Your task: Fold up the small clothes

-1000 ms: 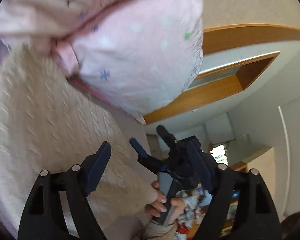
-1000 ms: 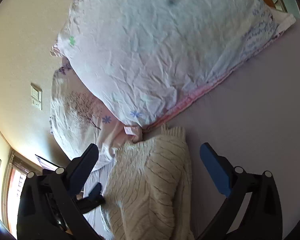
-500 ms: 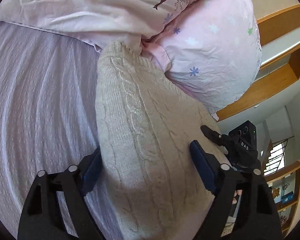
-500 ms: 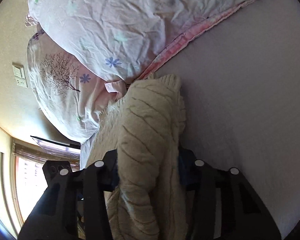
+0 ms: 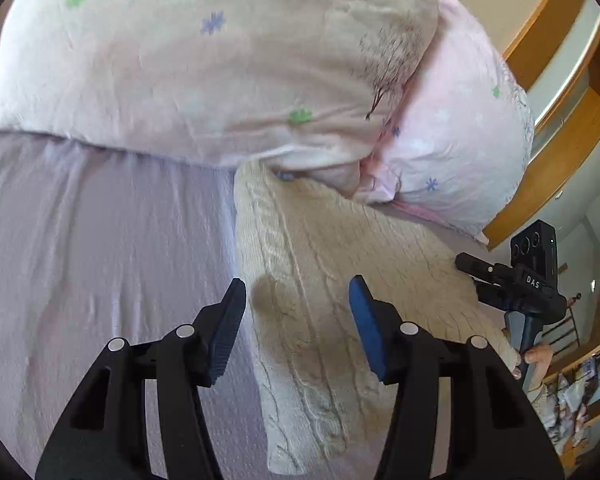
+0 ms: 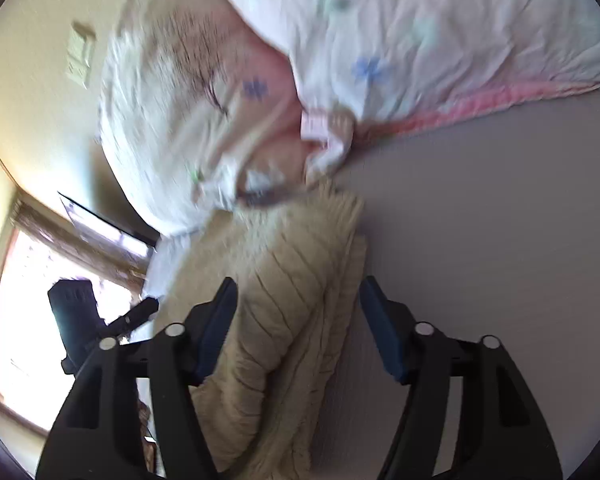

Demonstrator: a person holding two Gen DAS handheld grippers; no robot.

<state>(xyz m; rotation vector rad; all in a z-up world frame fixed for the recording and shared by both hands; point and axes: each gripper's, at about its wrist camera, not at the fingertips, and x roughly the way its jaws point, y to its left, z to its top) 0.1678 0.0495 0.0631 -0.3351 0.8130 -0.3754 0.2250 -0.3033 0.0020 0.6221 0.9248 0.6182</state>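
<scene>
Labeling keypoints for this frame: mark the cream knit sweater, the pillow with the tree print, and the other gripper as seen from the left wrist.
cream knit sweater (image 5: 320, 264): left wrist view, cable-knit middle.
tree-print pillow (image 5: 204, 68): left wrist view, front face.
right gripper (image 5: 470, 262): left wrist view, tip of its front end.

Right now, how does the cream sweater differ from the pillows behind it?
The cream sweater is cable-knit, one plain colour and lies flat on the lavender sheet. The pillows are smooth woven cotton, pink with small flower prints, and puffed up. The sweater's far end is tucked under the pillows. Both rest on the sheet.
</scene>
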